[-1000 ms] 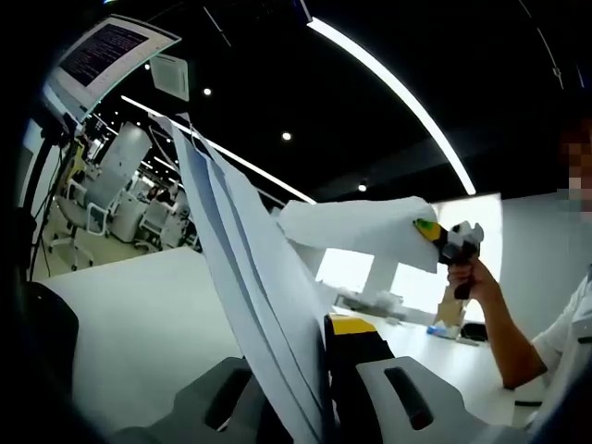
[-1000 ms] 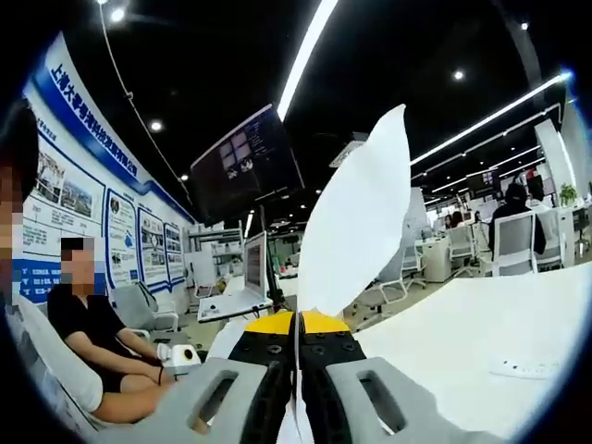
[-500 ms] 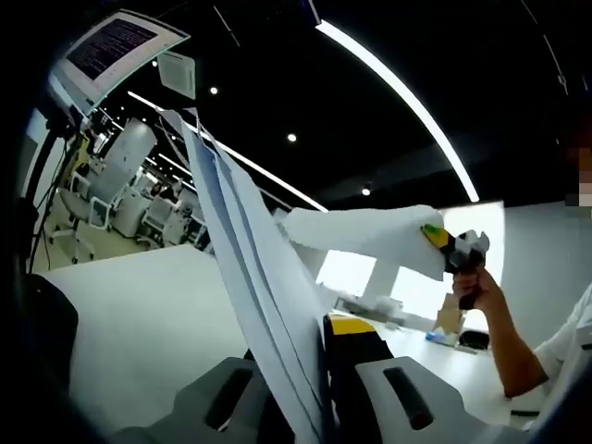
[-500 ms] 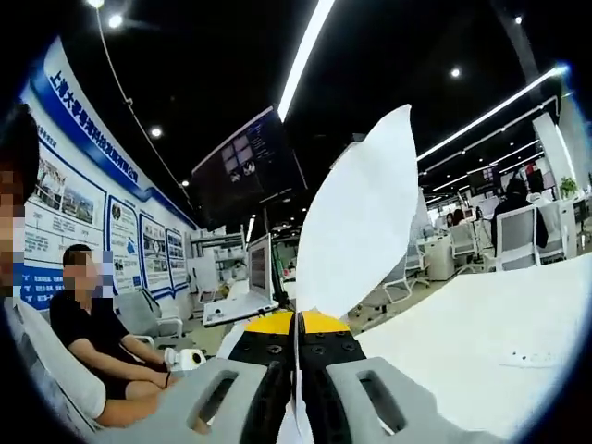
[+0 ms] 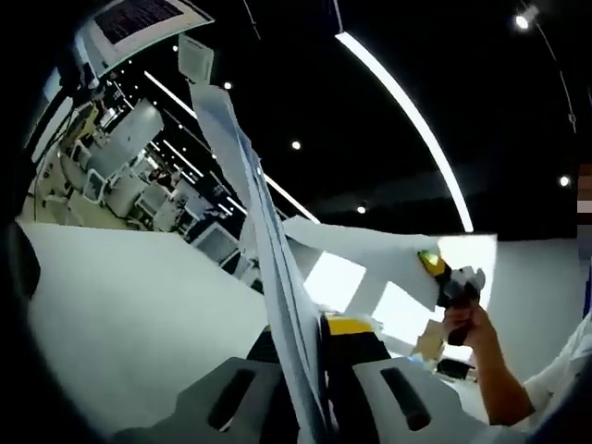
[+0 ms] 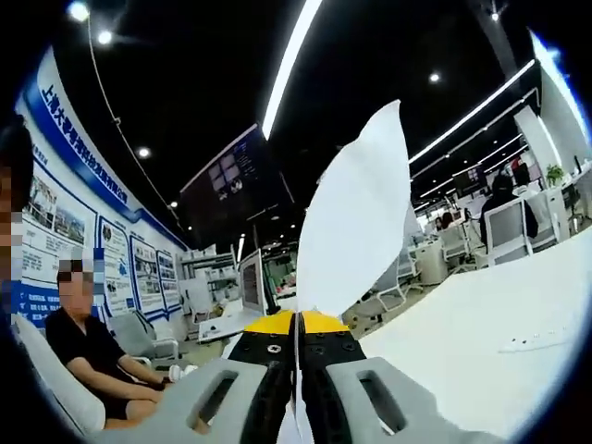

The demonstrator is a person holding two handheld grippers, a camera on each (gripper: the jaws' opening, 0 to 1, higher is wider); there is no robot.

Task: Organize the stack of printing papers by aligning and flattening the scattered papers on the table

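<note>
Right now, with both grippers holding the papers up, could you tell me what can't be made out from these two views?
- Left gripper view: the paper stack is edge-on, so its sheet count and alignment cannot be told; the left gripper hides its lower edge.
- Right gripper view: the sheet blocks the room behind it; the right gripper covers its clamped edge.
- Table: the small item near the right edge is too small to identify.
</note>
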